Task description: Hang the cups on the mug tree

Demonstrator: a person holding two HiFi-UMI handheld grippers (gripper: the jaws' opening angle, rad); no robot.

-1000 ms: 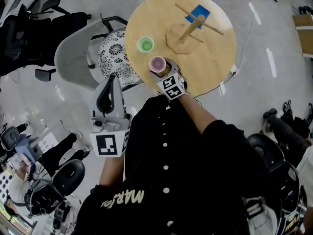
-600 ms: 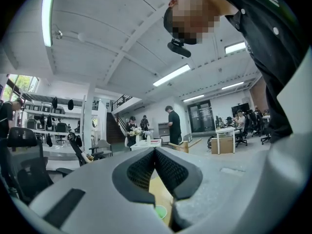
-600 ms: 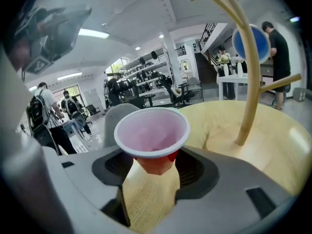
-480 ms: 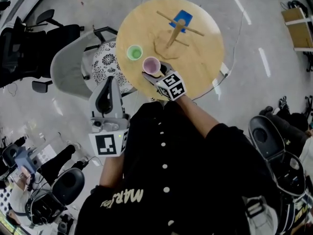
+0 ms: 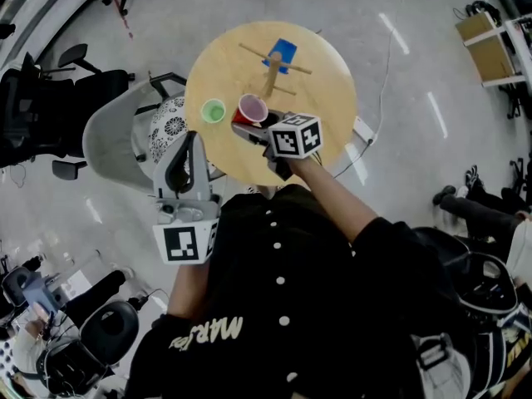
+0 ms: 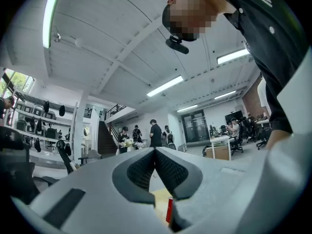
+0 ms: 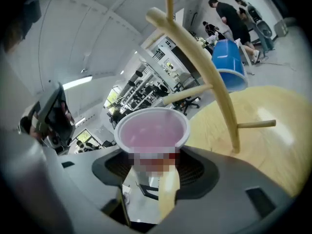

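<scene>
Head view, surface: a round light wooden table (image 5: 320,131) fills the 12 o'clock part of the frame.
Room: glossy grey floor (image 5: 416,23) on all sides. A grey shell chair (image 5: 112,131) stands at the table's 9 o'clock, black office chairs (image 5: 41,98) lie beyond it, and a white cable (image 5: 384,73) runs at 3 o'clock.
Mug tree: the wooden mug tree (image 5: 272,69) stands upright just to 12 o'clock of the table's middle, with a blue plastic cup (image 5: 284,52) on its far side.
Green cup: a green round plastic cup (image 5: 214,110) sits mouth up near the 9 o'clock rim.
Right gripper: the right gripper (image 5: 252,128) has its jaws partly spread and pressed on the pink round plastic cup (image 5: 253,108). The cup is mouth up near the table's middle, beside the tree.
Left gripper: the left gripper (image 5: 189,140) hangs off the table at 7 o'clock, jaws together, with nothing between them.
Edges: the green cup is close to the rim.
Open room: bare wood from 3 to 6 o'clock.
</scene>
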